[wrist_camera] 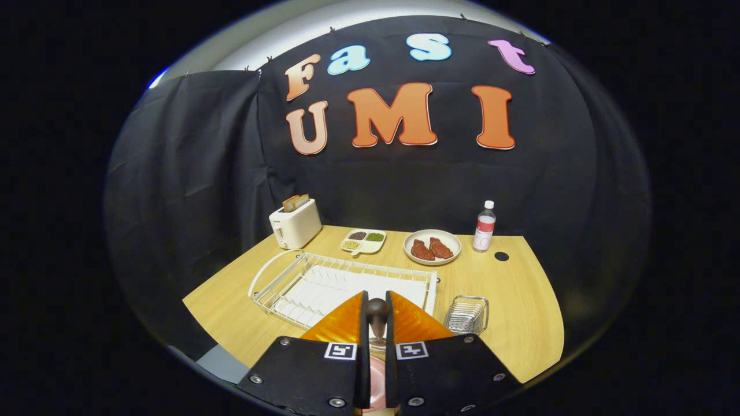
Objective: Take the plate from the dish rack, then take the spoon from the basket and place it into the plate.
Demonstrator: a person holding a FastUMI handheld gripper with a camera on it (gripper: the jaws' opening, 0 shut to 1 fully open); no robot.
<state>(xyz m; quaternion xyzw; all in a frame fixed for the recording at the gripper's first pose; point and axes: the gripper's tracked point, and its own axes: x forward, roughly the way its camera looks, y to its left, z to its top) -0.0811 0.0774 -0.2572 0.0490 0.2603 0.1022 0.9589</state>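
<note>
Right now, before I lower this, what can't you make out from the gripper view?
- Spoon bowl end: hidden behind the gripper fingers; only the dark handle tip shows between them.
- Plate: mostly covered by the gripper body; only a pink sliver shows.
- Wire basket contents: too small to tell.

Toaster [295, 224], condiment tray [363, 241], meat dish [432, 247], bottle [484, 226]

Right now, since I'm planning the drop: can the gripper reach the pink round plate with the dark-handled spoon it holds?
Probably yes: the gripper, shut on the dark-handled spoon, hangs right above the pink round plate, with nothing seen between them.
</note>
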